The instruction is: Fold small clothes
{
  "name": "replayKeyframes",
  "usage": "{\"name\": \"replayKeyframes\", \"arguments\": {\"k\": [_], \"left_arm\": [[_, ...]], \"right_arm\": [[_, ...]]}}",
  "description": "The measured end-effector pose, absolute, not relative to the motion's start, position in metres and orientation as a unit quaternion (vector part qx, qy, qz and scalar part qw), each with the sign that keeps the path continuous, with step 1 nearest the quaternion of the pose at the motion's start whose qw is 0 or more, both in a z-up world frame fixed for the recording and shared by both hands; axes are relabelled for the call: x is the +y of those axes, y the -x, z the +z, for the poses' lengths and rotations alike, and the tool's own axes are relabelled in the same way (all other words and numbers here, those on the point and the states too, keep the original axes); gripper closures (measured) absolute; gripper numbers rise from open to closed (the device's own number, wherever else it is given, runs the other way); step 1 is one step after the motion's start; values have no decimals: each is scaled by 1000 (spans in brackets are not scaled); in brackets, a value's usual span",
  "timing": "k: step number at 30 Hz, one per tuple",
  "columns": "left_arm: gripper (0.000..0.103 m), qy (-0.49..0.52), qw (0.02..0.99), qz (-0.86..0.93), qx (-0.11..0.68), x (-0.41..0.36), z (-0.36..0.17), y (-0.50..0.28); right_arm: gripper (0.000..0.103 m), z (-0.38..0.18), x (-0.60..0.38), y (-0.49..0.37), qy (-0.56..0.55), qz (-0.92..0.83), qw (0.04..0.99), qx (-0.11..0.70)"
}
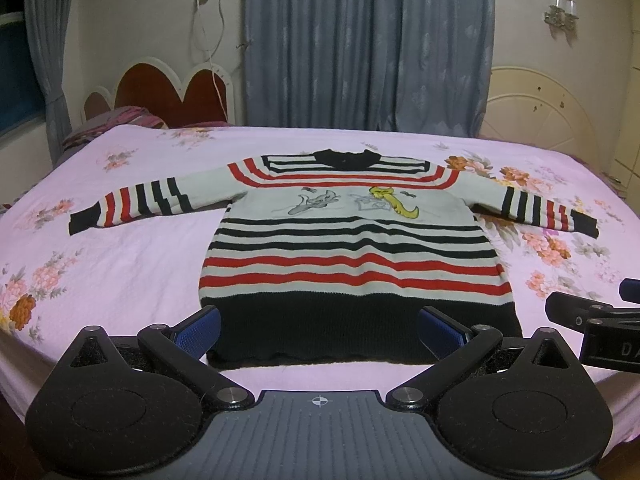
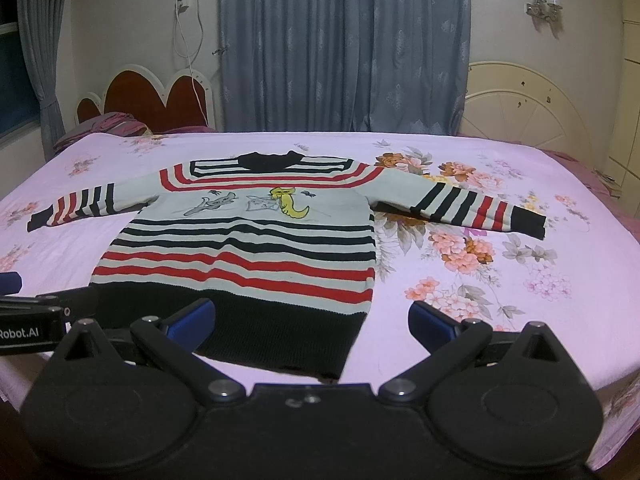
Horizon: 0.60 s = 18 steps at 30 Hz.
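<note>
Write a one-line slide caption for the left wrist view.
Open left hand-held gripper poised at the black hem of a striped children's sweater laid flat, sleeves spread, on a pink floral bedsheet.

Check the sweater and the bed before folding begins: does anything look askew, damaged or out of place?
Nothing stands out. The striped sweater lies flat, front up, on the floral sheet, both sleeves spread sideways. The left gripper and the right gripper are open, holding nothing.

The black left gripper with blue finger pads (image 1: 320,330) sits low centre of its view, jaws spread wide; the matching black right gripper (image 2: 311,320) likewise, both holding nothing.
</note>
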State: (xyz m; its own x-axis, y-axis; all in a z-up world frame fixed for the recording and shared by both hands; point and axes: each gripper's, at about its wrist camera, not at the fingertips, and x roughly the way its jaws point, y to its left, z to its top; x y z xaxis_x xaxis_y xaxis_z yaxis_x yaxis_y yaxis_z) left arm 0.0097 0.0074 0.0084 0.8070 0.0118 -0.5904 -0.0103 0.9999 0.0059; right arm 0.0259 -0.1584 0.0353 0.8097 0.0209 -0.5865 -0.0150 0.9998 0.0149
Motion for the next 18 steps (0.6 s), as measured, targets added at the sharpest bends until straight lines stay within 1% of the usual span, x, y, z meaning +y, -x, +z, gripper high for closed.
{"name": "replayKeyframes", "arguments": {"k": [10, 18], "left_arm": [[0, -7, 951, -4, 310, 2, 7, -23], [0, -21, 951, -21, 308, -6, 11, -71]], "right_arm": [[1, 31, -164, -43, -6, 2, 953, 304], [1, 34, -171, -84, -13, -26, 954, 298]]}}
